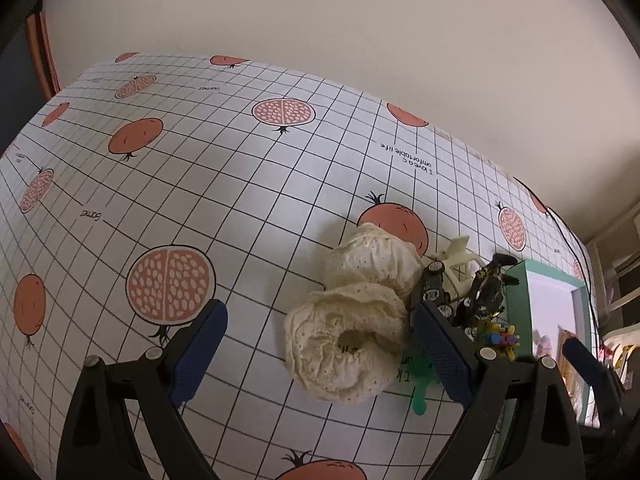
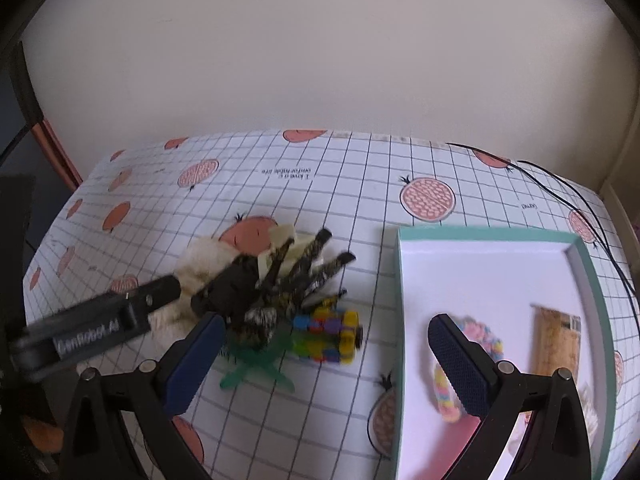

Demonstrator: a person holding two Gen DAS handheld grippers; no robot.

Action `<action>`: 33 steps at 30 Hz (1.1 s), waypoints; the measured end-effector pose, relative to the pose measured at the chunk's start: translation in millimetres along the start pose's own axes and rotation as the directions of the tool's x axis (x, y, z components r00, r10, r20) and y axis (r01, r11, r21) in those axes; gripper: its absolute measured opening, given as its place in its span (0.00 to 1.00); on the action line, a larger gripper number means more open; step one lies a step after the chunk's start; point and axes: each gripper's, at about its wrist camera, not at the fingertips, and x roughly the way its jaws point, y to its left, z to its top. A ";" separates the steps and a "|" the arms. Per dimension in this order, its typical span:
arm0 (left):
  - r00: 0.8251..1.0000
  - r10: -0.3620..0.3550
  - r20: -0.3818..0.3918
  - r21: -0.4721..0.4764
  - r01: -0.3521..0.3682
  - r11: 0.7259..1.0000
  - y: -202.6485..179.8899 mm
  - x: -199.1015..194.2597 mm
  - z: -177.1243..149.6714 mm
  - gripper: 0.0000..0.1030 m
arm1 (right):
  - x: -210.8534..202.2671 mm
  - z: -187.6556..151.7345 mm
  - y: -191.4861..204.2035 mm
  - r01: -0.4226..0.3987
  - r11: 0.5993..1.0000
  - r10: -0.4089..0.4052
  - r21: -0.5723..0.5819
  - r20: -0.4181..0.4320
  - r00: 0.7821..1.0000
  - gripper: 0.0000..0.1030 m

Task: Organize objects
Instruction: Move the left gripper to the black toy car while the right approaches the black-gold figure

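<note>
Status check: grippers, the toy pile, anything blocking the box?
Left gripper open over cream scrunchies. Right gripper open, empty. Toy pile still outside teal box. Path looks clear.

A bench [image 2: 360,184] stands against a wall [image 2: 320,60]. On its right part sits a box [image 2: 592,280]; in it lie a beaded bracelet [image 2: 444,392] and, to its right, a flat packet [image 2: 556,344]. Left of the box, apart from it, lies a cluster: a block toy [image 2: 328,336], a spider toy [image 2: 272,284] behind it, two scrunchies [image 1: 352,320] furthest left, and a toy car [image 1: 434,286] just beside them.
</note>
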 end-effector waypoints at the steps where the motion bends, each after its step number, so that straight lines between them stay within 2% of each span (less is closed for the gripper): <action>1: 1.000 -0.002 0.003 -0.001 0.002 1.000 1.0 1.0 0.4 0.92 | 1.4 1.9 -0.3 -0.004 1.000 0.004 -0.001 0.000 1.000 1.00; 5: 1.000 -0.003 0.000 -0.020 0.003 1.000 4.0 4.5 0.7 0.92 | 9.6 7.8 -3.9 -0.039 0.999 0.040 0.020 -0.005 0.999 1.00; 9: 0.999 -0.038 0.006 -0.056 0.038 0.998 7.1 5.5 0.3 0.91 | 16.1 10.8 -9.5 -0.102 0.993 0.103 0.066 -0.013 0.995 0.99; 19: 0.996 -0.066 0.053 0.000 0.066 0.998 -6.2 -7.0 2.1 0.90 | 18.0 22.1 -22.2 -0.139 0.985 0.139 0.102 0.007 0.990 0.82; 28: 0.994 -0.093 0.057 0.033 0.091 0.995 -16.0 -9.1 3.1 0.82 | 33.8 33.8 -30.9 -0.215 0.965 0.225 0.147 -0.051 0.973 0.60; 33: 0.991 -0.113 0.068 0.072 0.108 0.992 -24.7 -13.3 2.0 0.79 | 45.8 40.5 -36.1 -0.254 0.948 0.276 0.190 -0.103 0.956 0.56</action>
